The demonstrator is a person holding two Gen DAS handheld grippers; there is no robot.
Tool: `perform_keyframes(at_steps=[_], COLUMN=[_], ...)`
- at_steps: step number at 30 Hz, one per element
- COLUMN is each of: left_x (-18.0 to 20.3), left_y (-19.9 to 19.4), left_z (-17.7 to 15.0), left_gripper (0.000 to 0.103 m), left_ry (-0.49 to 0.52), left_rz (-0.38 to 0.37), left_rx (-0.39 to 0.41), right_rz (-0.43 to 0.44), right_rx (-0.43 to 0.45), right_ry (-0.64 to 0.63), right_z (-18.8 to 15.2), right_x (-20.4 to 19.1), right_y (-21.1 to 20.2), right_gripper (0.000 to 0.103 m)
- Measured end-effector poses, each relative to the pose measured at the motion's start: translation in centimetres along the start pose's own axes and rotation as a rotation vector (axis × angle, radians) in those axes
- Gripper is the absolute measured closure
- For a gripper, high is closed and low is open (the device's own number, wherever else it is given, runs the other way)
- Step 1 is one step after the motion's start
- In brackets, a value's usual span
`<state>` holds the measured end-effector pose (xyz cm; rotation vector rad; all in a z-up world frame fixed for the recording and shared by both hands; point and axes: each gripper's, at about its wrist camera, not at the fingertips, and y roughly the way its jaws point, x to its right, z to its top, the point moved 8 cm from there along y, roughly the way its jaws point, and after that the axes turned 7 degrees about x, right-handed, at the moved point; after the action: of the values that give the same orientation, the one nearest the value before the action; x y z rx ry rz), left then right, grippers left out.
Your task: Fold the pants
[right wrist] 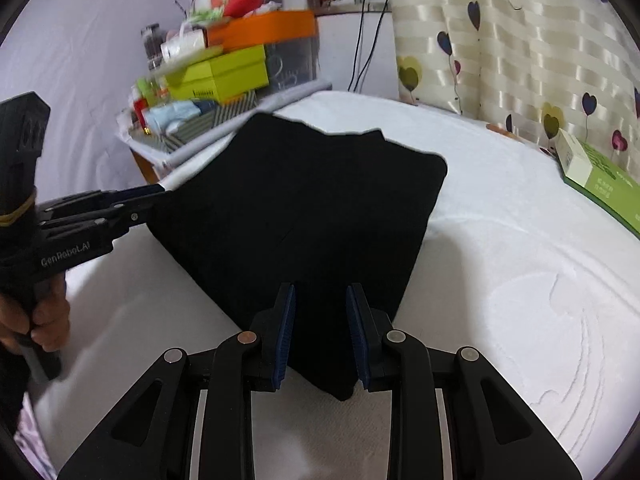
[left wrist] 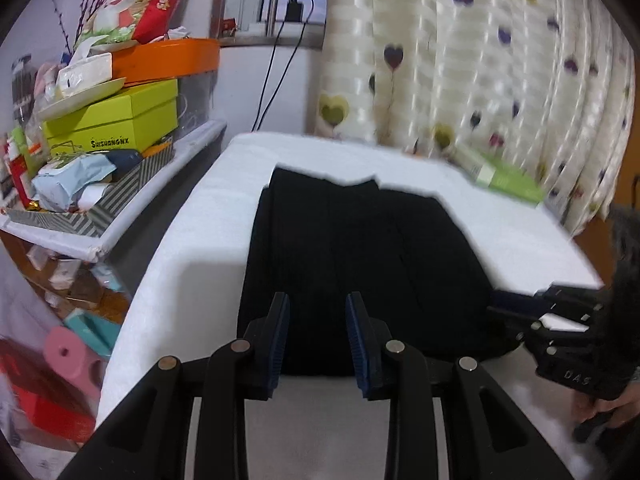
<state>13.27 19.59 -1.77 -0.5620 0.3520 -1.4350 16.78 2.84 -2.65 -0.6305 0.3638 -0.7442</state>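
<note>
The black pants (left wrist: 360, 264) lie folded into a flat block on the white-covered table (left wrist: 192, 240). The left gripper (left wrist: 318, 340) hangs over the near edge, its 2 blue-padded fingers apart with nothing between them. The right gripper (right wrist: 320, 336) sits over the near corner, fingers likewise apart and empty. A green box (right wrist: 600, 184) rests near the heart-print curtain (right wrist: 520, 40).

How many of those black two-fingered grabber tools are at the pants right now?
2. The left gripper is at the near edge of the black pants; the right gripper is at their near right corner. Both have fingers open.
</note>
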Motion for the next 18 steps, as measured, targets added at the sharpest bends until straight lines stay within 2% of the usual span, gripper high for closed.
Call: perform_keyframes(at_steps=[4,9,15,17,18], left_x=[0.0,1.6,4.2,5.0,5.3], left_y=[-0.2,-3.3,-5.8,-6.2,-6.4], left_z=[0.2,0.6,-1.5,-2.3,-2.8], left_gripper=[0.072,0.072,0.072,0.072,0.072], left_ry=[0.010,0.031,0.011,0.002,0.000], left_rz=[0.030,0.060,0.062,0.066,0.064], left_rx=[0.001,0.043,0.033,0.019,0.011], right_rz=[0.005,0.003,0.003,-0.004,-0.002], right_rx=[-0.006,0.032,0.030,0.028,0.027], right_ry=[0.032,-0.002,-0.008,-0.010,-0.011], right_z=[0.5,0.3,-1.6,-2.2,-2.5], right_x=[0.4,-0.3,-1.5,-1.7,-1.8], right_y=[-0.6,-3.5,-5.8,-6.4,-6.6], right_gripper=[0.075,0.075,0.075,0.073,0.066])
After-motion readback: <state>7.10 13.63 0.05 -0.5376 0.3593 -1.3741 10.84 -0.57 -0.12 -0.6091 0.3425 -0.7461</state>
